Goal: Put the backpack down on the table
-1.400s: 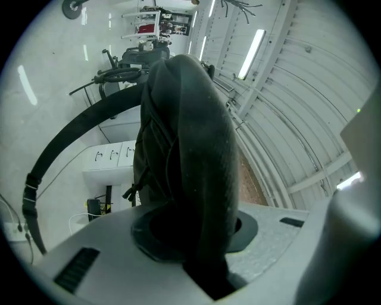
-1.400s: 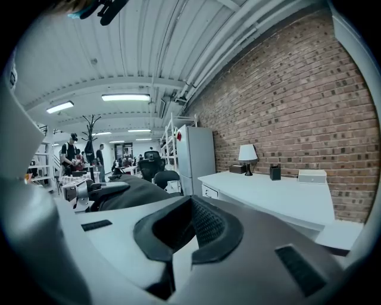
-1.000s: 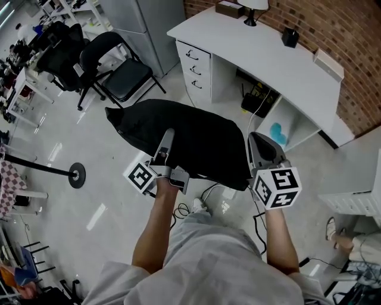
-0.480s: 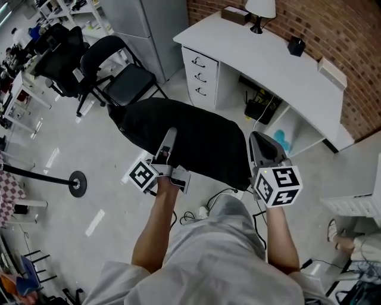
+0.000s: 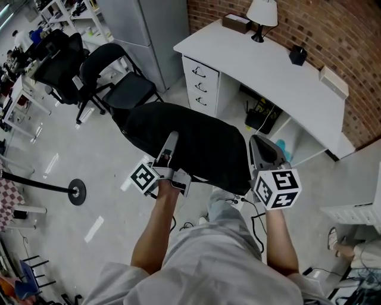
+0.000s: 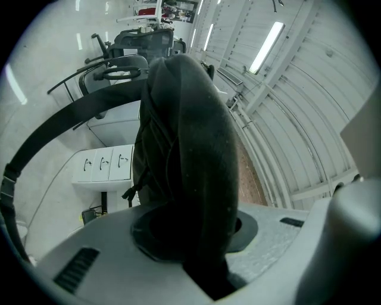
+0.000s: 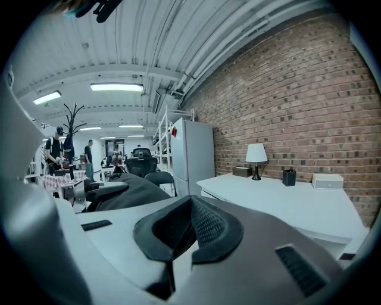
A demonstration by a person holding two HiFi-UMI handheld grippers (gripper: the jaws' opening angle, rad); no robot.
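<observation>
The black backpack (image 5: 184,140) hangs in the air over the pale floor (image 5: 89,155), short of the white table (image 5: 280,71); in the head view its far edge lies close to the table's drawer unit (image 5: 199,86) but does not cross the table's front edge. The left gripper (image 5: 170,139) reaches under the near side of the bag; in the left gripper view its jaws are clamped on a thick padded part of the backpack (image 6: 190,149), and a shoulder strap (image 6: 59,128) loops away to the left. The right gripper (image 5: 255,142) sits at the bag's right edge; in the right gripper view its pads (image 7: 205,223) meet, with the backpack (image 7: 128,187) lying off to the left; whether a thin fold of cloth is caught between them is hard to tell.

The tabletop is mostly bare; a lamp (image 5: 262,13) and a brown box (image 5: 237,24) stand at its far corner, and a black cup (image 5: 297,55) and a pale box (image 5: 332,81) sit along the brick wall (image 5: 339,30), so the front strip and the middle are free. A grey cabinet (image 5: 149,24) closes the table's left end; black chairs (image 5: 110,65) stand to the left of the bag, with open floor between them and the drawers. A stanchion base (image 5: 76,192) stands well to the left.
</observation>
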